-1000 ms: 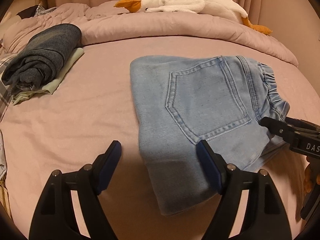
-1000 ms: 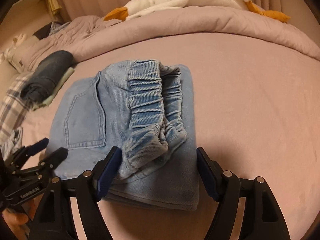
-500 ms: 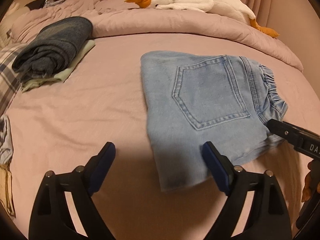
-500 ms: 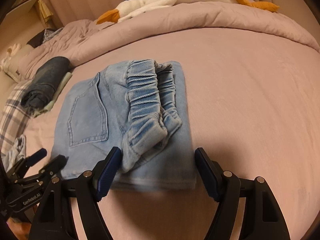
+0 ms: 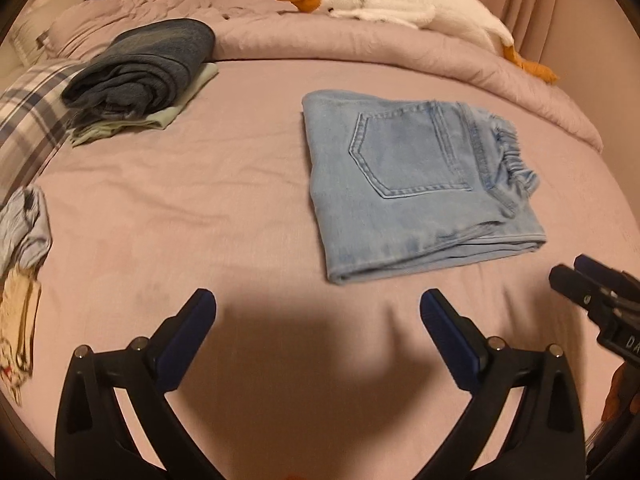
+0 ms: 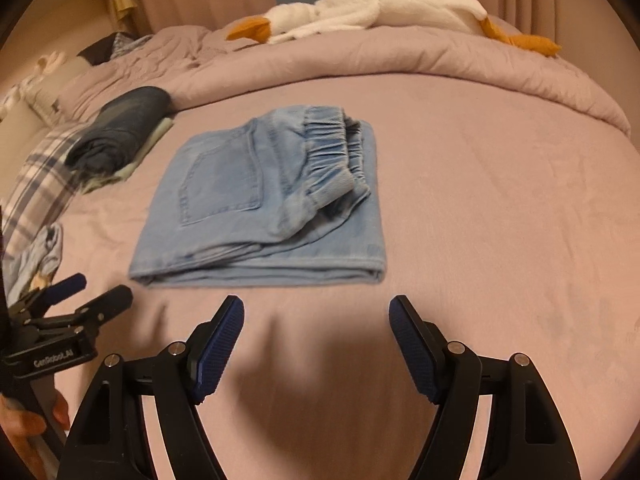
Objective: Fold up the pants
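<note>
The light blue denim pants [image 5: 416,184] lie folded in a flat rectangle on the pink bed sheet [image 5: 200,184], back pocket up, elastic waistband at the right. They also show in the right wrist view [image 6: 264,200]. My left gripper [image 5: 318,316] is open and empty, held back from the pants' near edge. My right gripper [image 6: 316,320] is open and empty, also short of the near edge. The right gripper shows at the right edge of the left wrist view [image 5: 576,276]; the left gripper shows at the left of the right wrist view [image 6: 96,296].
A folded stack of dark jeans on a pale green cloth [image 5: 140,76] lies at the back left. A white plush goose [image 5: 400,12] rests on the rolled pink duvet [image 5: 400,60]. Plaid fabric [image 5: 28,120] and loose clothes [image 5: 24,232] lie at the left edge.
Both grippers have pulled back from the folded pants toward the near side of the bed. The right gripper no longer straddles the waistband. The pants have stayed put.
</note>
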Available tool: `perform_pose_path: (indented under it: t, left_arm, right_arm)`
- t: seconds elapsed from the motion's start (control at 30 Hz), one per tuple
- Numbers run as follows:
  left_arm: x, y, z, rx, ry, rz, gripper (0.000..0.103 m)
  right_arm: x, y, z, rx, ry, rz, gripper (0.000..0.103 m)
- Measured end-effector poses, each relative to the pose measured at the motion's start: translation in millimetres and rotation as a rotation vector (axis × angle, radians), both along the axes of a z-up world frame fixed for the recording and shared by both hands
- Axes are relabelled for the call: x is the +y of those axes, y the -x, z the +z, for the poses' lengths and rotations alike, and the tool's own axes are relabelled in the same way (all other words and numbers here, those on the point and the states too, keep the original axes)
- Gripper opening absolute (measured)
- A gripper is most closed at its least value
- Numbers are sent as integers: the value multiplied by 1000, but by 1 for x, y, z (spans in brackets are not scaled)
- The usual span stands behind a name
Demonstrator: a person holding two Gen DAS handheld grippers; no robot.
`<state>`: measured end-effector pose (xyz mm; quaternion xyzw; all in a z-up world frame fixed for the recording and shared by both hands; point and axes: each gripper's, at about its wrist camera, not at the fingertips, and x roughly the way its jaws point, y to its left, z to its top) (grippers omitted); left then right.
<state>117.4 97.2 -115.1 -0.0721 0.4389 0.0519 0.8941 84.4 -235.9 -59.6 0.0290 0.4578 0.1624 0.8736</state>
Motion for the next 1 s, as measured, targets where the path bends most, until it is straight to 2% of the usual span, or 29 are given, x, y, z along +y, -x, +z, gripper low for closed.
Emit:
perform_pose_path:
  t: [0.2,0.23,0.27,0.33,0.5,0.57,1.0]
  left_arm:
    - [1,30,19,-24,6,40,102]
    - [1,34,22,-26,2,42,102]
    - [0,36,25,-27,1,40,102]
    - [-1,44,34,-40,-1,34,102]
    - [-7,62,50,-53,-19,33,102]
    - [-9,70,54,-60,-17,25,102]
    - [-24,100,76,-96,-71,35,102]
  right_arm:
    - [3,24,16,-45,-5,26,76]
    - [4,28,18,-51,-7,28,80]
    - [4,31,21,-59,-10,30,89]
    - [3,39,25,-75,-17,29,96]
    - [6,54,37,-110,-39,39,97]
    - [9,62,41,-127,-35,40,102]
    - [13,93,68,-177,-46,55,102]
